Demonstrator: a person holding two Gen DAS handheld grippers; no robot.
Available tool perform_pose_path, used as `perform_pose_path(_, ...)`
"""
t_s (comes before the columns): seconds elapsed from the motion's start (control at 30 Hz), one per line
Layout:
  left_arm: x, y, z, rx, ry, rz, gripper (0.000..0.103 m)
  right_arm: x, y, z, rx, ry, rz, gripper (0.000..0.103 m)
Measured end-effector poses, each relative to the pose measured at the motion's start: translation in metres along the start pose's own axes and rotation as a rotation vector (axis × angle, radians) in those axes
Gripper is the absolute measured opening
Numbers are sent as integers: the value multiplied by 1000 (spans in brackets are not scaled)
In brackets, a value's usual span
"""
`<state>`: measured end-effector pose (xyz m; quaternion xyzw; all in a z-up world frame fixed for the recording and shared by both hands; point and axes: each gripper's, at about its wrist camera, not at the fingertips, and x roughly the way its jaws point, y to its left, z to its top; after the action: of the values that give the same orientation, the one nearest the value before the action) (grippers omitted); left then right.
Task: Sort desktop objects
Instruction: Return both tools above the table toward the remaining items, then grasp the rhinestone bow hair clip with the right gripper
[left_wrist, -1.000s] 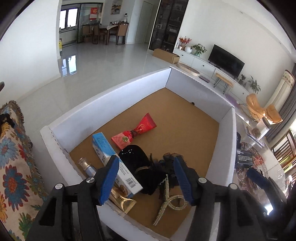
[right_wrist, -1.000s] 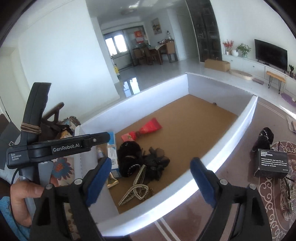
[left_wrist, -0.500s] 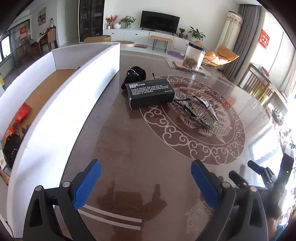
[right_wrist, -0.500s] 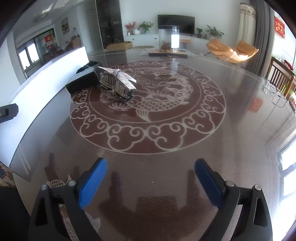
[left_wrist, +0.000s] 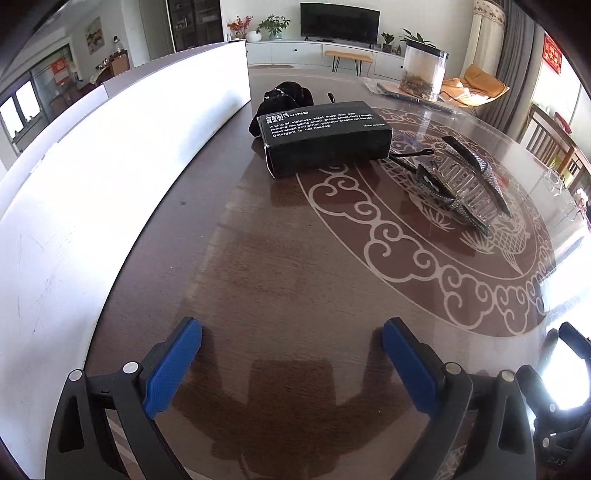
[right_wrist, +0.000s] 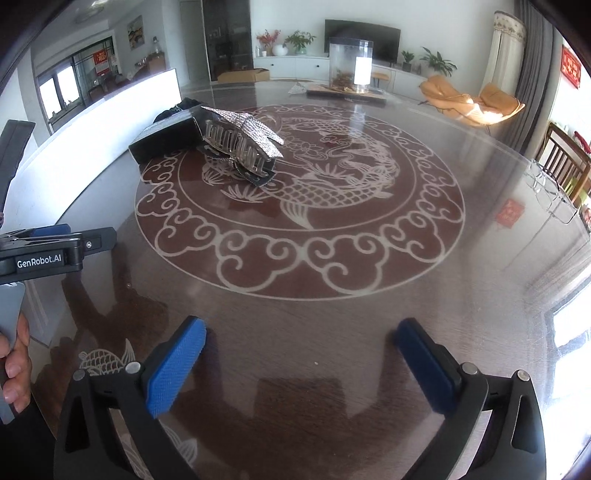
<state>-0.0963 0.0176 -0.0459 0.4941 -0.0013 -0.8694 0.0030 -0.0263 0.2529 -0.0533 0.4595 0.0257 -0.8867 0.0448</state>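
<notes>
Swung away from bin (left_wrist: 110, 155), left gripper (left_wrist: 291, 354) and right gripper (right_wrist: 299, 350) opening, both empty. Facing box (left_wrist: 328, 136) and clip (left_wrist: 469, 184) at twelve, unsorted.

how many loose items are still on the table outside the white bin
3: a black box, a black pouch behind it by the bin wall, and a rhinestone hair clip to its right. More may be hidden.

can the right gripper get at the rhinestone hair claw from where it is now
Probably yes. The right gripper has nothing between its jaws, which are opening, and only bare table lies between it and the rhinestone hair claw. The black box sits behind the claw, not in the way.
</notes>
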Motion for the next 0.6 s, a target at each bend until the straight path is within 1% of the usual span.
perform_pose_path(0.1, 0, 2, 0, -4, 0, 1, 103, 1, 2, -4, -12, -1, 9, 103)
perform_pose_path(0.2, 0, 2, 1, -4, -2, 1, 103, 11, 8, 5, -78, 2, 53, 103)
perform_pose_path(0.47, 1, 1, 1, -5, -13, 0, 103, 71, 20, 87, -238, -2, 168, 103)
perform_pose_path(0.53, 1, 1, 1, -4, -17, 0, 103, 84, 26, 105, -255, -2, 181, 103)
perform_pose_path(0.6, 1, 1, 1, -4, -17, 0, 103, 94, 31, 118, -244, -2, 173, 103)
